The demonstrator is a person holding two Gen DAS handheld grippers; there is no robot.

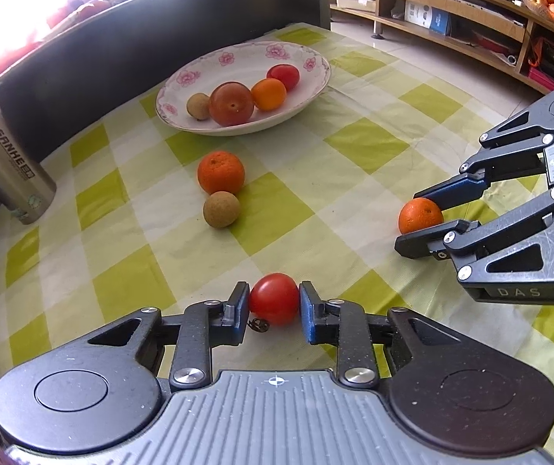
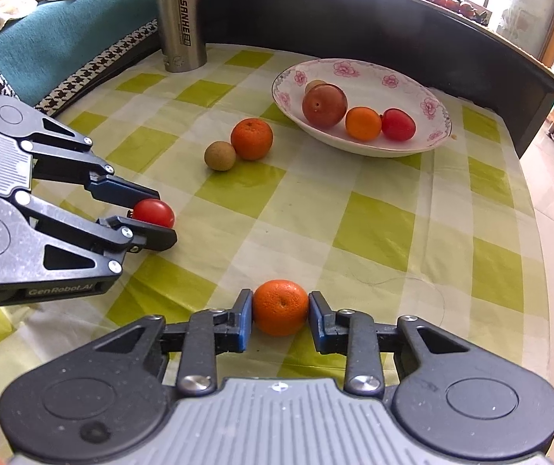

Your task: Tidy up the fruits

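My left gripper (image 1: 274,302) is shut on a red cherry tomato (image 1: 274,310) low over the green-checked cloth; the right wrist view shows that gripper (image 2: 162,219) holding the tomato (image 2: 154,213) at the left. My right gripper (image 2: 280,310) is shut on a small mandarin (image 2: 280,307), and the same gripper (image 1: 412,221) and mandarin (image 1: 420,216) appear at the right of the left wrist view. A flowered white plate (image 1: 238,62) (image 2: 373,81) farther back holds several fruits. Another mandarin (image 1: 221,171) (image 2: 251,138) and a brown longan (image 1: 220,209) (image 2: 220,156) lie touching on the cloth between.
A steel flask (image 1: 5,162) (image 2: 182,19) stands at the table's far corner beside a teal cushion (image 2: 83,19). A dark raised ledge (image 1: 160,31) borders the table behind the plate. Past the table edge are tiled floor and wooden shelves (image 1: 451,11).
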